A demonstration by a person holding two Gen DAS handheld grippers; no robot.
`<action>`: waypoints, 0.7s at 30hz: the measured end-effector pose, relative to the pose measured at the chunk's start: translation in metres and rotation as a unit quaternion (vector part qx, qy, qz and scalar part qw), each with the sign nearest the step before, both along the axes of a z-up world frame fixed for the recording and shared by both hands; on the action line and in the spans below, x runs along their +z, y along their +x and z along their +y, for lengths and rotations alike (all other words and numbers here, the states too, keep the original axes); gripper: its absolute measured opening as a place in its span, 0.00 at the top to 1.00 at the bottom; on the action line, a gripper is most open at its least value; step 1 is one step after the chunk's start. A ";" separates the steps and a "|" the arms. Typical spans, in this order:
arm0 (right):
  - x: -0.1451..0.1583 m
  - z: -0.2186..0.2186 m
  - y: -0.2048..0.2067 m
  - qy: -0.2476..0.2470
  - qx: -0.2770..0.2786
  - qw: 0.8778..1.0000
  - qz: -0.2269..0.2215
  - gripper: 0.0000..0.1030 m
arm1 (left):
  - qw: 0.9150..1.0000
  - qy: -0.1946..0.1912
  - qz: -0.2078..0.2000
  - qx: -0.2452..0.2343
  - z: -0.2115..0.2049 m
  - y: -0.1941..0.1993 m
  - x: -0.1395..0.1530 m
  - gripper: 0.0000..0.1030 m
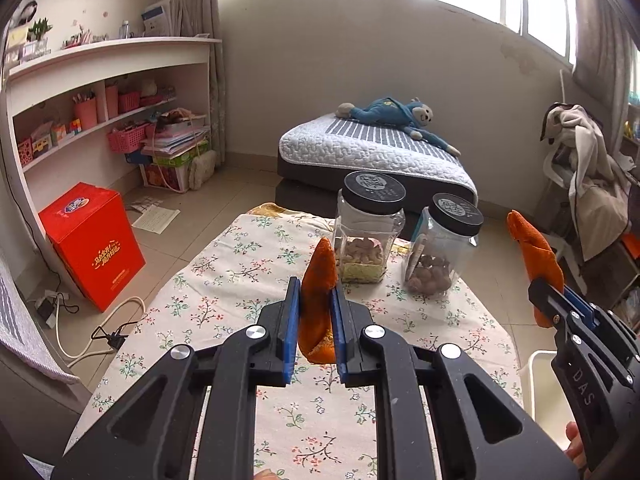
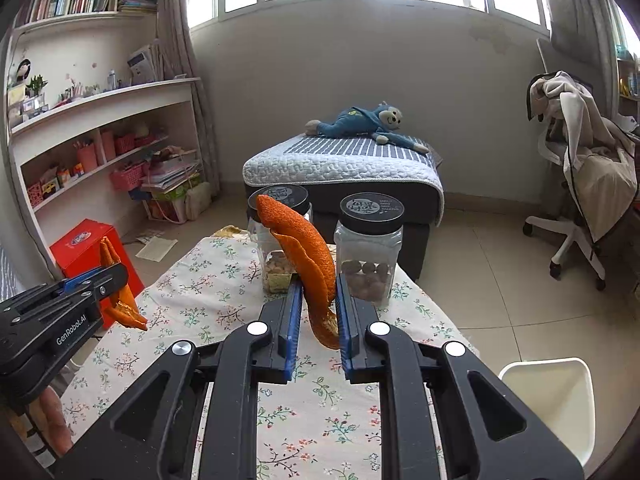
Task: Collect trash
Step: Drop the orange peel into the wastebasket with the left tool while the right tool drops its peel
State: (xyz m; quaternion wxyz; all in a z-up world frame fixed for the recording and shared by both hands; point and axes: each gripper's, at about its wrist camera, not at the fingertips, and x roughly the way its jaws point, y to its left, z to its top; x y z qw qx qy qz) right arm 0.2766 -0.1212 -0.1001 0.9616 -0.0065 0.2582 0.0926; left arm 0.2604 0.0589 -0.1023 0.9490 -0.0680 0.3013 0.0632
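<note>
Orange peel was pinched in both claws above the floral tablecloth, the left gripper clenched on one orange peel strip and the right gripper on a longer curl, whose thin grip might let it slip before reaching the white bin at four o'clock.

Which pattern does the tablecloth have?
Small flowers on cream tablecloth; the right wrist view shows it best.

Two lidded jars, the cashew jar and the nut jar, are standing side by side at the tabletop's far end, blocking straight reach ahead. A narrow gap is showing between them. Near cloth is lying bare below both tongs. A white bin is sitting beside the right edge.
</note>
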 end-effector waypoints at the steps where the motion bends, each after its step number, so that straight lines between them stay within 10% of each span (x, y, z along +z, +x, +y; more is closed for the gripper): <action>1: 0.001 -0.004 -0.002 -0.002 -0.003 1.000 -0.003 0.85 | 1.000 0.001 -0.002 -0.003 -0.005 -0.001 0.001 0.85; 21: 0.010 -0.143 -0.026 -0.009 -0.148 0.989 -0.009 0.85 | 0.995 0.039 -0.012 -0.094 -0.136 -0.012 -0.002 0.85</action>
